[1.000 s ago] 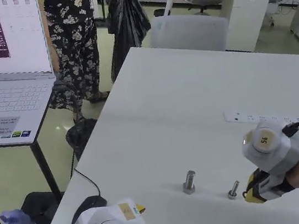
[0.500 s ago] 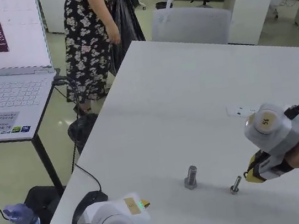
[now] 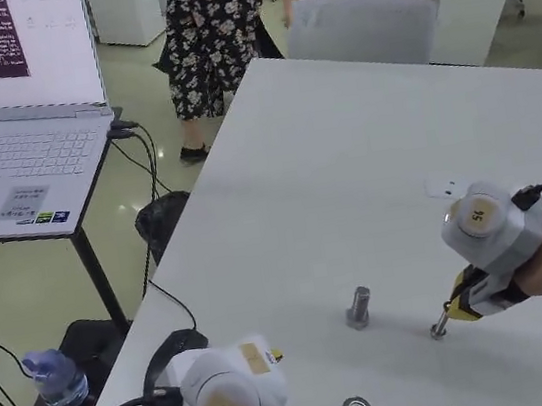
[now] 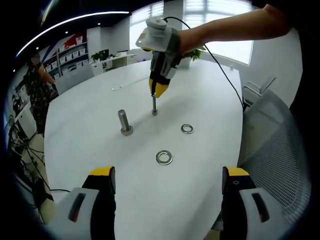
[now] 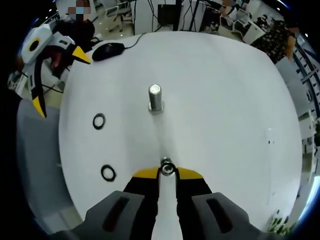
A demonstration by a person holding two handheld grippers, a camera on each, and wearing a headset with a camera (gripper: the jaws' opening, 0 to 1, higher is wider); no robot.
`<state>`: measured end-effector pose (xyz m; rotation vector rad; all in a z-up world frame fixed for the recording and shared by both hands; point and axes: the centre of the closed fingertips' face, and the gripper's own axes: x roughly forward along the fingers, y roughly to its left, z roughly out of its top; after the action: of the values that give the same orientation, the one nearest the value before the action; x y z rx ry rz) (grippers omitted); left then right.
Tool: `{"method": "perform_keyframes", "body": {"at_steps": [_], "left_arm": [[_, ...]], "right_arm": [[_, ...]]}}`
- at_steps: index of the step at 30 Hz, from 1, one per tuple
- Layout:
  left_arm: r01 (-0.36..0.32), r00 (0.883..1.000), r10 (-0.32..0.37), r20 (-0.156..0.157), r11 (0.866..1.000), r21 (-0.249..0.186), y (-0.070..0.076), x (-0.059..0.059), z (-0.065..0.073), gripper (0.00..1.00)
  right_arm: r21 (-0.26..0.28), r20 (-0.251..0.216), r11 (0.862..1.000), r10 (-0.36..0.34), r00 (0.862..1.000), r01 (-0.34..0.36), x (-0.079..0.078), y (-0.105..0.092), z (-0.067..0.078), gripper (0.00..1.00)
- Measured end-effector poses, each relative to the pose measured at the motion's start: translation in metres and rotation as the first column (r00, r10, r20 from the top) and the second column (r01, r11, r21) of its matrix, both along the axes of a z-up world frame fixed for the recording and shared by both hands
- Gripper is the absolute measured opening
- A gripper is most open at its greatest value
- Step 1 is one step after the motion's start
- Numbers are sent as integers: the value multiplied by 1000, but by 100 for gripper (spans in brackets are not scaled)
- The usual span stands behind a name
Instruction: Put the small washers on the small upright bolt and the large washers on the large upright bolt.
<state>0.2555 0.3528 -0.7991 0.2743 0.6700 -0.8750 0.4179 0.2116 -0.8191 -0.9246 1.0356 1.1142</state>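
Bench [image 3: 345, 152] carrying everything. Left gripper [image 4: 169, 172] gaping wide, gripping nothing. Right gripper [image 5: 166, 173] sitting narrow, tips hugging top of small bolt [image 4: 154, 106]. Large bolt [image 5: 155, 97] standing straight ahead of right gripper. Near washer [image 4: 164, 157] and far washer [image 4: 187, 128] lying ahead of left gripper.

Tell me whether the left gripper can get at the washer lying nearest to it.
Probably yes. The left gripper is open, and the nearest washer lies flat on bare table ahead of its fingers, with nothing between. The right gripper is farther off at the small bolt, clear of that path.
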Motion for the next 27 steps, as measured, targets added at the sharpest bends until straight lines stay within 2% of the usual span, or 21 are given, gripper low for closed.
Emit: {"method": "perform_keyframes", "body": {"at_steps": [14, 27], "left_arm": [[-3, 1000, 3, -13, 1000, 8, 4, -3, -6, 86], [-4, 1000, 4, -30, 1000, 12, 8, -7, -13, 85]], "right_arm": [[-20, -19, 1000, 9, 1000, -10, -1, 1, -17, 13], [-42, -52, 999, 12, 999, -14, -1, 1, -45, 13]]}}
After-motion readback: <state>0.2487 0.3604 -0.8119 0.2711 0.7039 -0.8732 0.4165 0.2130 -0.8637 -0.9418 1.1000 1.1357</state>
